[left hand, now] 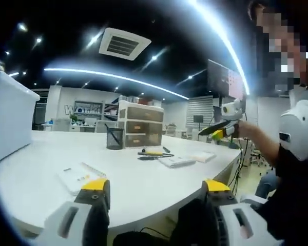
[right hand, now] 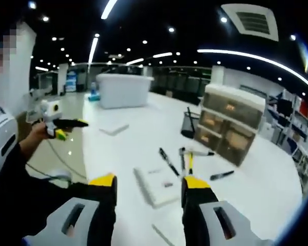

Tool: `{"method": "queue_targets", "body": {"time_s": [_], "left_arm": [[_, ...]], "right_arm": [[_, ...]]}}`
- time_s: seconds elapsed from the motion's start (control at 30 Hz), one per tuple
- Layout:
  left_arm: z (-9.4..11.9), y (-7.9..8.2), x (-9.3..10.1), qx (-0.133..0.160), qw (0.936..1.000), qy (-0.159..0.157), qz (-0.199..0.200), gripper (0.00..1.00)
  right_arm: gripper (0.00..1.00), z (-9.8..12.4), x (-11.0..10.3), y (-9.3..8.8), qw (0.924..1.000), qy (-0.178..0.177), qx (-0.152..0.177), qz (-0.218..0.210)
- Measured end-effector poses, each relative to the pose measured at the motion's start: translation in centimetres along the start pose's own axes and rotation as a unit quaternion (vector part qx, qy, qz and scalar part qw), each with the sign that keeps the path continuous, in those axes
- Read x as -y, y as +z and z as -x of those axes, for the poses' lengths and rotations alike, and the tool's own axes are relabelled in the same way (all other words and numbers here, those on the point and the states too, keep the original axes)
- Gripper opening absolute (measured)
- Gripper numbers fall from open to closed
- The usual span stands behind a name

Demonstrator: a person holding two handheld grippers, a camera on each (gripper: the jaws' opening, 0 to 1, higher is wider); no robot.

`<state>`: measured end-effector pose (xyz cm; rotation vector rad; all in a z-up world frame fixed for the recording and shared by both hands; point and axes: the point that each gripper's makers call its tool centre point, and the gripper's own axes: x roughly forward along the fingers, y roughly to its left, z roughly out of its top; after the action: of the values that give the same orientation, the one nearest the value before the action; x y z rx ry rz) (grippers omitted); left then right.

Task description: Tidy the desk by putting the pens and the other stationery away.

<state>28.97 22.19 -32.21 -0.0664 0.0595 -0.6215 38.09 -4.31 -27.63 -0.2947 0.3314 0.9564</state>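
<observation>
Ahead of the left claw point(left hand: 153, 190), whose jaws stand released with nothing between them, a black mesh pen cup point(left hand: 114, 138) sits on the white bench point(left hand: 41, 174) beside a drawer unit point(left hand: 140, 126); their contents cannot be made out. Pens point(left hand: 153, 152) and a notepad point(left hand: 177, 162) lie right of the drawers. Beyond the right claw point(right hand: 149, 183), likewise released, pens point(right hand: 169, 161) lie scattered, a white bin point(right hand: 122, 90) far ahead. Drawer labels are unreadable.
</observation>
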Motion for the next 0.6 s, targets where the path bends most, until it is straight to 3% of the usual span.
{"method": "queue_targets", "body": {"time_s": [0.27, 0.6], "left_arm": [[0.6, 0.1, 0.0, -0.002, 1.0, 0.008, -0.004, 0.7], [0.7, 0.0, 0.0, -0.008, 0.9999, 0.01, 0.002, 0.7]], "right_arm": [[0.45, -2.3, 1.5, 1.7, 0.9992, 0.016, -0.028, 0.025], [0.43, -5.5, 1.9, 1.7, 0.9923, 0.047, -0.096, 0.063]]}}
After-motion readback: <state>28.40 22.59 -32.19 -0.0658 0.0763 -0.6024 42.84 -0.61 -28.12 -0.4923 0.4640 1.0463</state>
